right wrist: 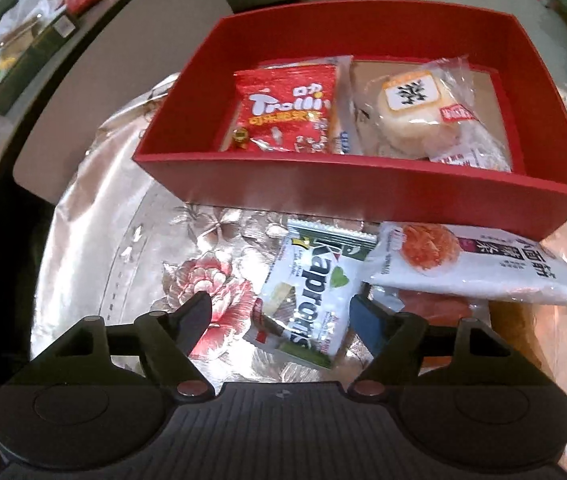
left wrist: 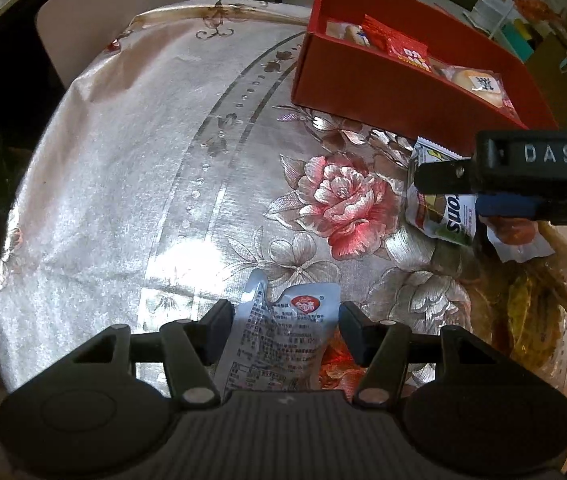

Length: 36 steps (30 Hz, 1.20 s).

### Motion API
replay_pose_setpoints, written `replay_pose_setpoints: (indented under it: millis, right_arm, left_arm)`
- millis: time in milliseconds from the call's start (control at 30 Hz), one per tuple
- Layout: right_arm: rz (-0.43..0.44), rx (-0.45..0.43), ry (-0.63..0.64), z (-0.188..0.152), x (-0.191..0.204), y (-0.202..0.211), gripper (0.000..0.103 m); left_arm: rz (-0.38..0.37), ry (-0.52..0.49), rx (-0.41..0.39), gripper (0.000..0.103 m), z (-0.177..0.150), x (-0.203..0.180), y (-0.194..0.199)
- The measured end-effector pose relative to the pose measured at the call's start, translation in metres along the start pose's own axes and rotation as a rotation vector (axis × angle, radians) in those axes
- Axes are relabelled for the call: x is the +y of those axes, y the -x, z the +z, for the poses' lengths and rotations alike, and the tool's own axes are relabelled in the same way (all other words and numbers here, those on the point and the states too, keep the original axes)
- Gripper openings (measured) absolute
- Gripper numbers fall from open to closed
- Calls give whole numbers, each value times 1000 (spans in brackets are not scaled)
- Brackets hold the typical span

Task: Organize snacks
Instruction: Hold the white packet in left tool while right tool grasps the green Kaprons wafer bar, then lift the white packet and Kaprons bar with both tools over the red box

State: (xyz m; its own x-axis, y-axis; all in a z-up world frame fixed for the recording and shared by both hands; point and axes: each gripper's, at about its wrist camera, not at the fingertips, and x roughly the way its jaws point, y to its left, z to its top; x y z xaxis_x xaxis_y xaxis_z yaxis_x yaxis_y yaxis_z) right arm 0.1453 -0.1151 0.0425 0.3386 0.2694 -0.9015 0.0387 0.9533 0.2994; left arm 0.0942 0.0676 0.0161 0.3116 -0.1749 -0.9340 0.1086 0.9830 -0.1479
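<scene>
One silver packet, left view only

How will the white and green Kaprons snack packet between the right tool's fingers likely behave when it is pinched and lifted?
The Kaprons packet looks like thin, glossy film, so it would probably flex and could slip between the pads. It lies flat on the tablecloth, so it probably weighs little. Lying flat, it shouldn't roll.

Box stood at the far side of the table, holding a Trolli bag at left and a wrapped bun at right. Before it lay a Kaproats packet, with a white pouch just to its right, overlapping its corner. A silver sachet lay apart, nearer the left.
</scene>
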Motion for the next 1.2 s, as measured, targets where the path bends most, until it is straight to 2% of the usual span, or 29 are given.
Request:
replay_pose_setpoints:
  millis: [233,333,433,500,700,867,900,967,1033,1133,1200]
  right_arm:
    - [-8,-2,4,3,3,-23,87]
    - [-81,-27,107,2,19,-26,83]
    - [-184,-43,250,-5,34,-28,69]
    - [-230,-41,323,-12,39,-28,69]
    - [-212,-13,362,-26,36,-15,68]
    - [-172,-68,369,-34,40,17,68]
    - [-162,-82,366,-34,39,26,68]
    - [-138,-112,355,-35,38,42,68]
    - [-119,-136,350,-37,36,57,68]
    - [-110,-159,329,-40,27,71,68]
    - [-112,-152,317,-44,22,75,68]
  left_arm:
    - [2,-6,-1,52,-1,-1,-1]
    - [5,-10,-3,52,-1,-2,-1]
    - [19,-27,-7,52,-2,-6,-2]
    - [37,-54,-10,52,-4,-10,-2]
    - [104,-99,-20,52,-8,-23,-4]
    - [122,-77,-42,51,-9,-26,11]
    - [124,-73,-52,48,-10,-27,16]
    - [120,-60,-61,24,-10,-27,25]
    - [91,-37,-55,24,-7,-28,31]
    - [170,-59,-45,24,-7,-36,27]
    - [157,-56,-17,26,-10,-39,24]
